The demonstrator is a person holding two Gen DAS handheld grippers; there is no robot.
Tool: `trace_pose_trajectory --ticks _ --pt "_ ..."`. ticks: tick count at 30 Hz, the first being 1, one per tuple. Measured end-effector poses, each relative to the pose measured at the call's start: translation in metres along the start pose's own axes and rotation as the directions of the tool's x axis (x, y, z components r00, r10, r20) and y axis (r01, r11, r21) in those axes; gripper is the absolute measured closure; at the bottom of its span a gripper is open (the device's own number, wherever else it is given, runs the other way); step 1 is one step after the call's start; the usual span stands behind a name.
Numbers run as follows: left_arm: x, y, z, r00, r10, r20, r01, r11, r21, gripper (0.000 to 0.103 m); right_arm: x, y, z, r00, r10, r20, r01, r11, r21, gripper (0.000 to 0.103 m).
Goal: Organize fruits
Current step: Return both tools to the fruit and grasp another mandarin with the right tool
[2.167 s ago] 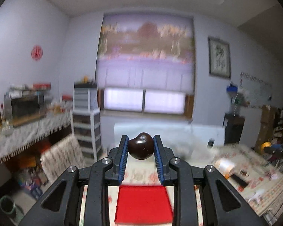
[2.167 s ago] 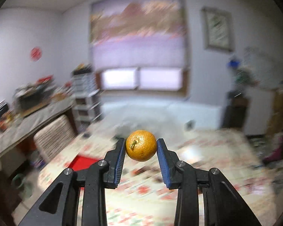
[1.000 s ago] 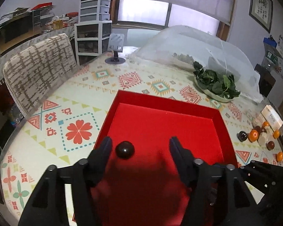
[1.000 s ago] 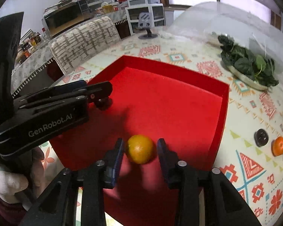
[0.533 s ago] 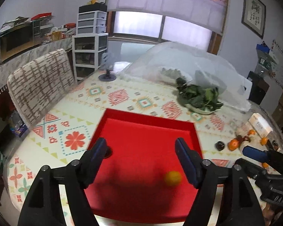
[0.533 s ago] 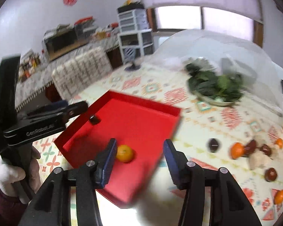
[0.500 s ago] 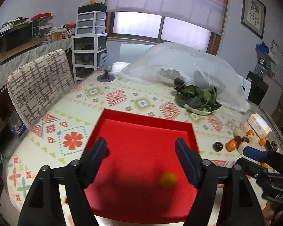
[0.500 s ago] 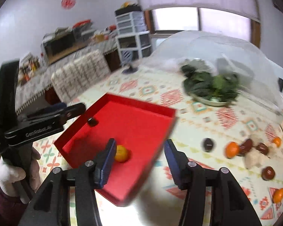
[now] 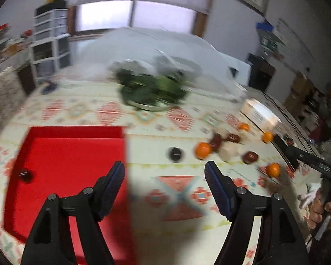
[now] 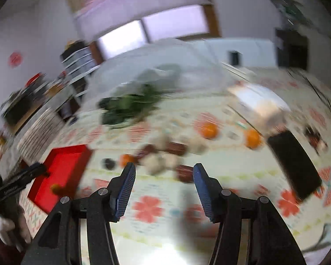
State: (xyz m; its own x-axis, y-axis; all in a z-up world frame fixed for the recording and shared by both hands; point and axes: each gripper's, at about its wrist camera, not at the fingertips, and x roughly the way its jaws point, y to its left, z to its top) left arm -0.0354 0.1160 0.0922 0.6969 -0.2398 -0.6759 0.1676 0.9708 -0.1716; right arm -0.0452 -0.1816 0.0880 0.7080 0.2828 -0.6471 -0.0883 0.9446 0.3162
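The red tray (image 9: 66, 154) lies at the left with a dark fruit (image 9: 25, 175) in it. In the right wrist view the tray (image 10: 64, 167) also holds an orange (image 10: 55, 187). My left gripper (image 9: 164, 167) is open and empty over the patterned cloth, just right of the tray. Ahead of it lie a dark round fruit (image 9: 175, 154), an orange (image 9: 202, 150) and a dark red fruit (image 9: 250, 157). My right gripper (image 10: 164, 170) is open and empty, with a dark red fruit (image 10: 184, 172) and pale lumps (image 10: 156, 162) just beyond its tips. The picture is blurred.
A plate of greens (image 9: 152, 90) sits under a clear dome at the back. More oranges (image 10: 208, 130) lie further off, beside a white box (image 10: 260, 103). A black flat device (image 10: 294, 163) lies at the right. A hand (image 9: 324, 207) holds the other gripper at the right edge.
Both grippers have left their fruits in the tray and swung right, away from it, towards the loose fruit. The dark fruit and the orange stay in the tray.
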Motion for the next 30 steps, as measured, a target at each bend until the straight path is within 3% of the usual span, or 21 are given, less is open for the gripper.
trace_pose_trajectory --ticks 5,13,20,24,30 --pt "0.041 -0.050 0.005 0.998 -0.027 -0.049 0.032 0.993 0.112 0.042 0.020 -0.039 -0.009 0.996 -0.065 -0.068 0.068 0.996 0.049 0.052" --pt "0.082 -0.112 0.010 0.985 -0.141 -0.100 0.161 0.957 0.241 0.043 0.049 -0.058 -0.027 0.988 -0.083 -0.130 0.084 0.997 0.001 0.052" --pt "0.120 -0.179 0.011 0.973 -0.181 -0.143 0.225 0.875 0.428 0.043 0.058 -0.058 -0.034 0.986 -0.058 -0.155 0.057 0.998 -0.011 0.063" --pt "0.144 -0.199 0.007 0.979 -0.131 -0.155 0.194 0.823 0.534 0.043 0.053 -0.062 -0.038 0.987 -0.030 -0.157 0.031 1.000 0.005 0.064" --pt "0.162 -0.218 -0.011 0.975 -0.089 -0.204 0.203 0.734 0.648 0.043 0.047 -0.067 -0.040 0.987 -0.011 -0.162 0.014 1.000 0.015 0.063"
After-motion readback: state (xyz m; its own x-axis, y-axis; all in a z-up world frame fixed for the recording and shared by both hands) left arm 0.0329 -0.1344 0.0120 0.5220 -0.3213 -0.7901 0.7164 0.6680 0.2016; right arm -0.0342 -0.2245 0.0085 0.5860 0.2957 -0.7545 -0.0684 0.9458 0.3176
